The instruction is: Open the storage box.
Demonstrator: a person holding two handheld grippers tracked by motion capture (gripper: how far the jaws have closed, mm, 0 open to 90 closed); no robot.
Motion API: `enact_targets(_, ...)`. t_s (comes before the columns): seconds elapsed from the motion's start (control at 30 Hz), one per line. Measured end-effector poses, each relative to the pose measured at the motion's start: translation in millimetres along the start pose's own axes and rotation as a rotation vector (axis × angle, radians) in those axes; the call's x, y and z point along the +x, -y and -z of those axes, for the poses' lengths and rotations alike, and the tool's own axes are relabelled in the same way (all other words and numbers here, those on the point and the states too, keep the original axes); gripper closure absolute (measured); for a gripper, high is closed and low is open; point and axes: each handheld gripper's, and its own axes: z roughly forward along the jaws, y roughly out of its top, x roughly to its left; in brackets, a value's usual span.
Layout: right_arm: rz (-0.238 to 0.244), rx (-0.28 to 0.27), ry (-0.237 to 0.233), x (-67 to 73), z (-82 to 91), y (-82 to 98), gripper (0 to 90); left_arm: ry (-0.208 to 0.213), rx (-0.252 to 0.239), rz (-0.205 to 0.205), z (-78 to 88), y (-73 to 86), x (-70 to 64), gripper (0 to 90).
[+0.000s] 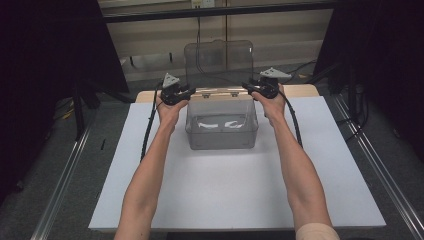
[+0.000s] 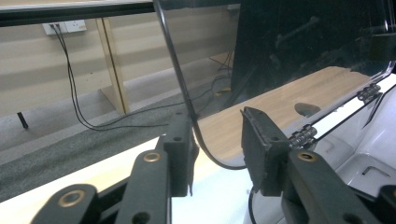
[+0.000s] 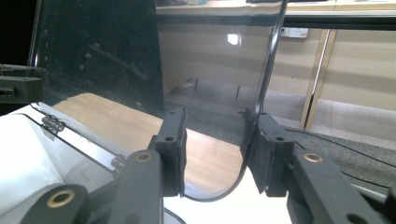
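Lid [image 1: 218, 59]: high view, clear, upright above the clear box [image 1: 222, 131] at the white board's [image 1: 235, 195] far end; the left gripper [image 1: 185, 91] and right gripper [image 1: 248, 87] sit at its 2 lower corners.
Left gripper view: jaws spread, lid's rounded corner [image 2: 205, 140] between them, edge against the left pad.
Right gripper view: jaws spread, lid corner [image 3: 233, 179] between, edge beside the right pad.

The high view looks forward and down over the table [image 1: 320, 165] from the person's side. Each gripper view sits close behind its own jaws (facing the back wall); all three share the lid [image 1: 218, 59] [image 2: 299, 42] [image 3: 205, 60].
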Motion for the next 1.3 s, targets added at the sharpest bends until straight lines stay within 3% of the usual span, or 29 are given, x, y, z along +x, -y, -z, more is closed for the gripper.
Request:
enact_targets(0.33,0.004,0.023,0.005,-0.4,-2.6,1.1,55.4,0.013,0.008,0.037,-2.5,3.0,1.8,57.8)
enact_targets(0.63,-0.031,0.042,0.006,-3.1,-2.5,2.6,53.3,0.019,0.013,0.046,-3.0,4.4,4.6,56.8)
enact_targets(0.8,-0.039,0.05,0.0,-4.1,-2.8,2.3,53.1,0.03,0.004,0.107,-5.2,6.3,5.2,55.9)
enact_targets(1.03,-0.053,0.064,0.004,-6.1,-3.9,4.0,55.2,0.044,0.014,0.145,-6.7,7.2,7.7,55.5)
enact_targets(1.3,-0.075,0.068,0.007,-6.5,-4.6,4.7,55.8,0.04,0.021,0.159,-7.1,6.5,7.0,55.2)
